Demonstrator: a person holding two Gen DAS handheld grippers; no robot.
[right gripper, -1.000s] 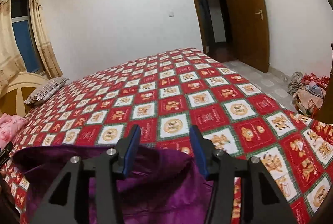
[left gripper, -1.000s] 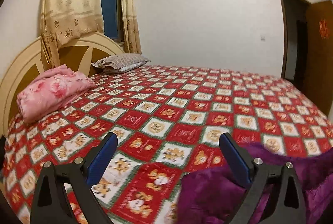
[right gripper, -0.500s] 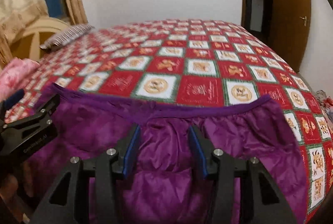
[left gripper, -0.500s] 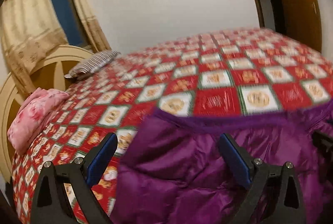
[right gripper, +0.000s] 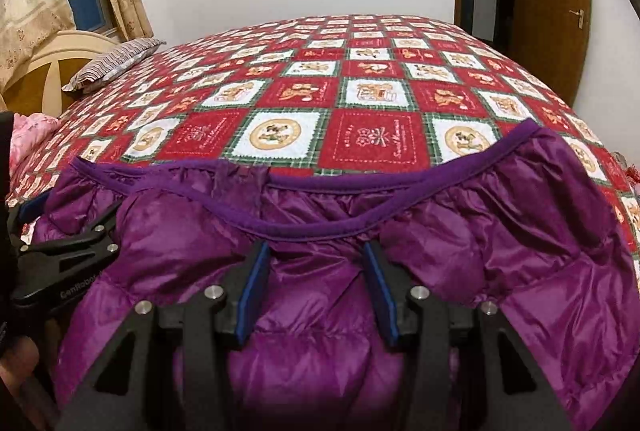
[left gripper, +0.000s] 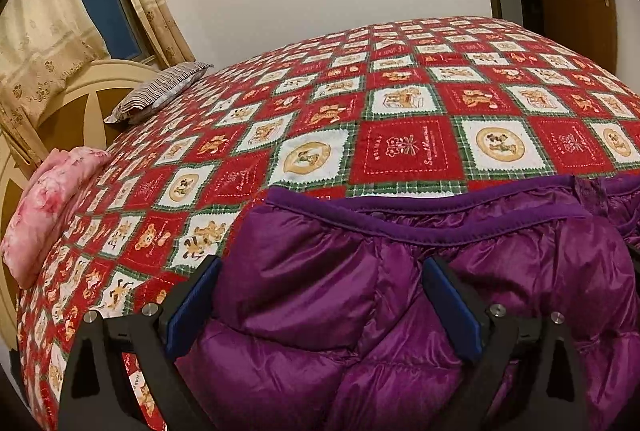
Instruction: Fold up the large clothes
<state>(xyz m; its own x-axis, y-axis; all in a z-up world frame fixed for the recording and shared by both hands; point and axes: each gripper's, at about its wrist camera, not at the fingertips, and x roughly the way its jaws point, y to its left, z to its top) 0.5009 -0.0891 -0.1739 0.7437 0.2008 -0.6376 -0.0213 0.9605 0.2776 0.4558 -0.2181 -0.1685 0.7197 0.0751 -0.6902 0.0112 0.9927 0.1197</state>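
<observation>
A bed (right gripper: 360, 43) covered by a red, white and green checked bedspread (left gripper: 404, 151) is carrying everything. A purple padded jacket (right gripper: 328, 271) is lying on its near edge, spreading under and between the jaws in both views, its bound hem just ahead of them. Far ahead and to the left of the jaws, a striped pillow (left gripper: 160, 95) is resting by the headboard (left gripper: 80, 103), and a pink folded quilt (left gripper: 48, 203) is sitting nearer on the left.
</observation>
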